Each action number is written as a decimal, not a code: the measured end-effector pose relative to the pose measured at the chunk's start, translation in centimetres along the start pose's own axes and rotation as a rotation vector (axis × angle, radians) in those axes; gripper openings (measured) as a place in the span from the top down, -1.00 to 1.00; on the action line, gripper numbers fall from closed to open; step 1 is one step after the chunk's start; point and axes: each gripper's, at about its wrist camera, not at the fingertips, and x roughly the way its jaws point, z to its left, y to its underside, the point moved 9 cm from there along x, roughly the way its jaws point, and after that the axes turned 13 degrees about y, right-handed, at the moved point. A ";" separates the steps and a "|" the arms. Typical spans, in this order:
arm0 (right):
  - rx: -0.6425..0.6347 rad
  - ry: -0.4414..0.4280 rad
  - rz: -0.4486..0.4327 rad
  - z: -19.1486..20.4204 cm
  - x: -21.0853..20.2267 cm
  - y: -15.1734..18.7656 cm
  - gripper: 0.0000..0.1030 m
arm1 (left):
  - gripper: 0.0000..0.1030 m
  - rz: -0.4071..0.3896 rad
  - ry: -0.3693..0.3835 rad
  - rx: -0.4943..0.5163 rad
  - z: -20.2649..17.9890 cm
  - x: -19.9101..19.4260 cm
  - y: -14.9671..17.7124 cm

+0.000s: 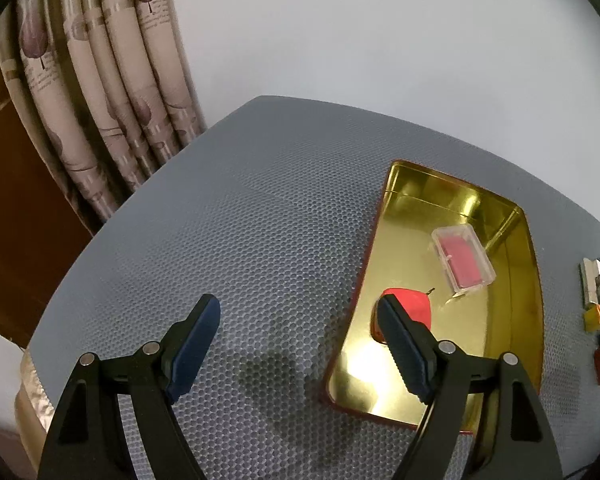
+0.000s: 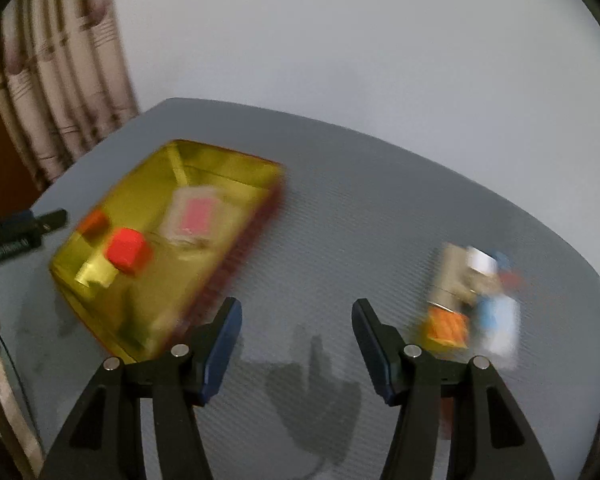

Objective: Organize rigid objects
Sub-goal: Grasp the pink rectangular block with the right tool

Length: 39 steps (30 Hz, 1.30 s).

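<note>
A gold tin tray (image 1: 516, 320) with a red outside lies on the grey table; it also shows in the blurred right wrist view (image 2: 236, 168). Inside it are a clear box with a pink insert (image 1: 462, 260) (image 2: 196, 216) and a red block (image 1: 414, 312) (image 2: 126, 255). My left gripper (image 1: 300, 356) is open and empty, above the table at the tray's left wall, its right finger in front of the red block. My right gripper (image 2: 296, 344) is open and empty, between the tray and a blurred cluster of small objects (image 2: 474, 300), which also shows at the left wrist view's right edge (image 1: 598, 300).
The grey honeycomb-textured table (image 1: 240, 240) ends at a pale wall behind. A patterned curtain (image 1: 100, 80) and a brown wooden panel (image 1: 12, 220) stand off the table's left. The left gripper's tip (image 2: 24, 236) shows at the right wrist view's left edge.
</note>
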 end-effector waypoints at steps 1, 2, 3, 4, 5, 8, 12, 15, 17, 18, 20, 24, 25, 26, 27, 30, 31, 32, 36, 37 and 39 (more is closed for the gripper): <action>0.010 0.025 -0.001 -2.2 -0.1 0.9 -0.15 | -0.52 -0.004 -0.002 0.005 -0.2 0.0 0.0; 0.023 0.049 0.002 -4.3 -0.2 1.8 -0.15 | -0.52 -0.006 -0.004 0.007 -0.3 -0.1 0.0; 0.033 0.063 0.005 -5.9 0.0 2.6 -0.15 | -0.52 -0.004 -0.002 0.013 -0.4 -0.1 0.1; 0.047 0.079 0.009 -7.7 0.0 3.2 -0.15 | -0.52 -0.002 0.000 0.016 -0.7 -0.1 0.2; 0.065 0.093 0.015 -9.7 0.2 4.0 -0.15 | -0.52 0.000 0.002 0.019 -1.0 -0.1 0.3; 0.084 0.139 0.032 -14.3 1.0 6.1 -0.15 | -0.52 0.007 0.020 0.031 -1.9 0.0 0.5; 0.040 0.137 0.071 -17.0 3.0 8.8 -0.15 | -0.52 0.011 0.019 0.055 -3.2 0.1 0.8; -0.034 0.112 0.089 -16.5 4.5 10.2 -0.15 | -0.52 0.018 0.025 0.064 -3.8 0.0 1.0; -0.071 0.089 0.088 -16.3 5.4 10.5 -0.14 | -0.52 0.025 0.029 0.071 -4.3 -0.1 1.1; -0.075 0.074 0.086 -16.2 5.8 10.6 -0.14 | -0.52 0.027 0.031 0.075 -4.6 -0.3 1.2; -0.080 0.046 0.083 -16.0 6.1 10.4 -0.14 | -0.52 0.028 0.037 0.085 -5.3 -0.7 1.5; -0.096 -0.022 0.083 -15.1 7.8 10.4 -0.14 | -0.52 0.041 0.040 0.114 -6.9 -1.0 2.1; -0.098 -0.038 0.087 -14.8 8.2 10.4 -0.14 | -0.52 0.046 0.044 0.124 -7.3 -1.1 2.3; -0.099 -0.058 0.090 -14.4 8.7 10.5 -0.14 | -0.52 0.051 0.048 0.136 -8.1 -1.1 2.5; -0.103 -0.065 0.094 -14.0 9.1 10.6 -0.14 | -0.52 0.052 0.048 0.144 -8.6 -1.2 2.5; -0.086 -0.071 0.062 -12.8 9.6 10.5 -0.05 | -0.52 0.056 0.066 0.167 -10.7 -1.3 2.7; -0.072 -0.083 0.057 -12.5 9.6 10.4 -0.03 | -0.52 0.061 0.073 0.175 -11.4 -1.2 2.8; -0.058 -0.091 0.052 -12.1 9.6 10.4 0.01 | -0.52 0.068 0.084 0.189 -12.3 -1.1 2.9; -0.031 -0.081 0.047 -10.9 9.6 10.3 0.19 | -0.52 0.082 0.102 0.214 -14.5 -0.7 3.4; -0.021 -0.070 0.048 -10.5 9.5 10.3 0.24 | -0.52 0.087 0.109 0.220 -14.9 -0.6 3.5; -0.009 -0.089 0.039 -9.3 9.1 10.3 0.36 | -0.52 0.098 0.123 0.234 -15.8 -0.4 4.1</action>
